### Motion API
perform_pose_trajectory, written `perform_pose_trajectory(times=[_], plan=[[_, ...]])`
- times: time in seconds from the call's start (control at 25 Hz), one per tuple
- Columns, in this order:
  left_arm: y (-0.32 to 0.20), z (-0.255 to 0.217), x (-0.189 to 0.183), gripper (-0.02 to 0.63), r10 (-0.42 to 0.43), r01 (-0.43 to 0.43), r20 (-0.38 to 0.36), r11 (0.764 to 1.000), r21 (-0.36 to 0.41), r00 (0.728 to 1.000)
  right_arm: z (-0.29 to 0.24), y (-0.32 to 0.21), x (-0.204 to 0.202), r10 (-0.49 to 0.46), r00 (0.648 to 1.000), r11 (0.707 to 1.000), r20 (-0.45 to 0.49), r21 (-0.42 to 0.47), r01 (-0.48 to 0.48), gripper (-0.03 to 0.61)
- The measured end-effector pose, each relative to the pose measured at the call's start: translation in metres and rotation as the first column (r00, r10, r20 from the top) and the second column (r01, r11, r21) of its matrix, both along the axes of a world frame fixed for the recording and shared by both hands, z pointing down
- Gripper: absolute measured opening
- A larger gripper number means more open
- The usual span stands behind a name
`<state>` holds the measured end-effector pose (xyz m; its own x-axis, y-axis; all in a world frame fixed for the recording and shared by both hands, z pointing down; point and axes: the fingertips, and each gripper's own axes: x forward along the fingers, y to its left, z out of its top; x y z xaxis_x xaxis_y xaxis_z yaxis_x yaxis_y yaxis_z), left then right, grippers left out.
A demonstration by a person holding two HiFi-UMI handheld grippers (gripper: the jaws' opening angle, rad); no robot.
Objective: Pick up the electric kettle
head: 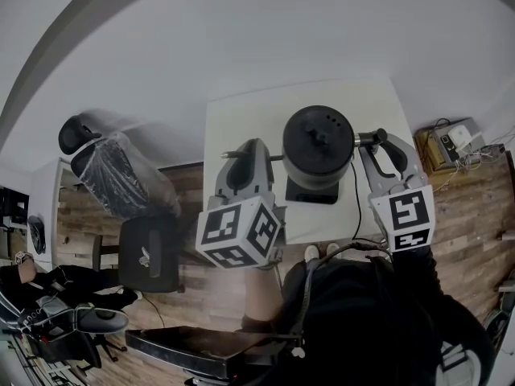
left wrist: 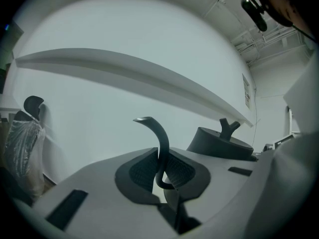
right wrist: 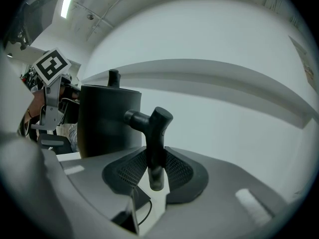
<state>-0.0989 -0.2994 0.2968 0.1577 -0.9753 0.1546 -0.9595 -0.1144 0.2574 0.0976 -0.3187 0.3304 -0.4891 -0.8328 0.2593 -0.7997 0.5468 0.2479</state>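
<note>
A black electric kettle point(head: 318, 143) stands over its dark base point(head: 310, 193) on the white table point(head: 241, 119). My left gripper point(head: 253, 147) is at the kettle's left side. In the left gripper view, that gripper point(left wrist: 162, 171) is shut on the thin curved spout point(left wrist: 160, 138), and the lid with its knob point(left wrist: 222, 143) shows to the right. My right gripper point(head: 386, 141) is at the kettle's right side. In the right gripper view, that gripper point(right wrist: 155, 168) is shut on the black handle point(right wrist: 157, 133), with the kettle body point(right wrist: 107, 118) to the left. I cannot tell whether the kettle rests on its base.
A power cord point(head: 354, 207) runs from the base toward the table's near edge. On the wooden floor stand a black office chair point(head: 149, 252), a plastic-wrapped chair point(head: 113, 167) and a box of devices point(head: 451, 143). Another person sits at lower left point(head: 48, 280).
</note>
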Motion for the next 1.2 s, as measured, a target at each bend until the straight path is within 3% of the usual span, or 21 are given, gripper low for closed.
perform_pose_trajectory(times=[1.2], plan=[[-0.0044, -0.0006, -0.0015, 0.028, 0.015, -0.015, 0.008, 1.0, -0.004, 1.0, -0.0013, -0.0046, -0.0023, 0.009, 1.0, 1.0, -0.014, 0.003, -0.008, 0.101]])
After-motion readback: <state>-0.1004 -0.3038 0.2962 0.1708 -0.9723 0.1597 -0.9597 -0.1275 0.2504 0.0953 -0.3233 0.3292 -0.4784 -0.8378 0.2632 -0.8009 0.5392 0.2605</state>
